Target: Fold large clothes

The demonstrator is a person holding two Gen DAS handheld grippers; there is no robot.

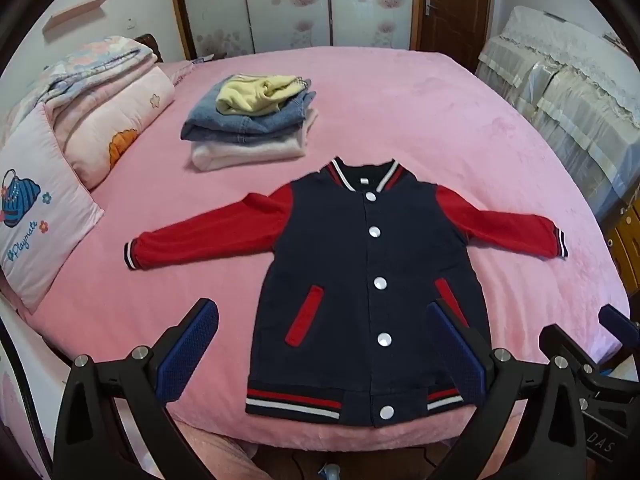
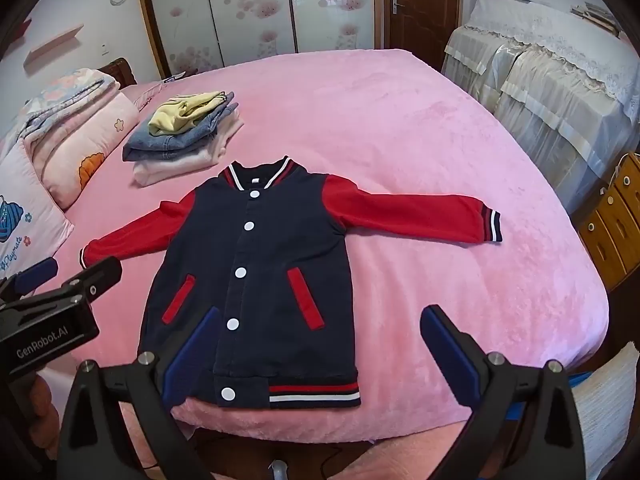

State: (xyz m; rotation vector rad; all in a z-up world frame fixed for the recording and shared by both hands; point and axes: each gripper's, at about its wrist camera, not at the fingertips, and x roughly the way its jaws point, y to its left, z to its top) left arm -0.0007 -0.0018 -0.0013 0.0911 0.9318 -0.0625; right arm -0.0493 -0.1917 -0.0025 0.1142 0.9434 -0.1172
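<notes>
Jacket point(image 1: 360, 280): flat on the bed point(image 1: 460, 128), sleeves out — ready to fold.
Left gripper point(image 1: 320, 352): wide apart, empty.
Right gripper point(image 2: 320, 356): wide apart, empty — waiting.

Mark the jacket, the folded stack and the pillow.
jacket point(image 1: 332, 264), left wrist view, navy chest panel.
folded stack point(image 1: 224, 120), left wrist view, denim layer.
pillow point(image 1: 44, 208), left wrist view, printed front.

Pink bed point(image 1: 400, 92) bearing a stack of folded clothes point(image 1: 248, 124), folded quilts point(image 1: 108, 92) and a printed pillow point(image 1: 36, 208). Behind: floral wardrobe point(image 1: 296, 0), brown door point(image 1: 456, 4); lace-covered furniture point(image 1: 560, 80) alongside.
</notes>
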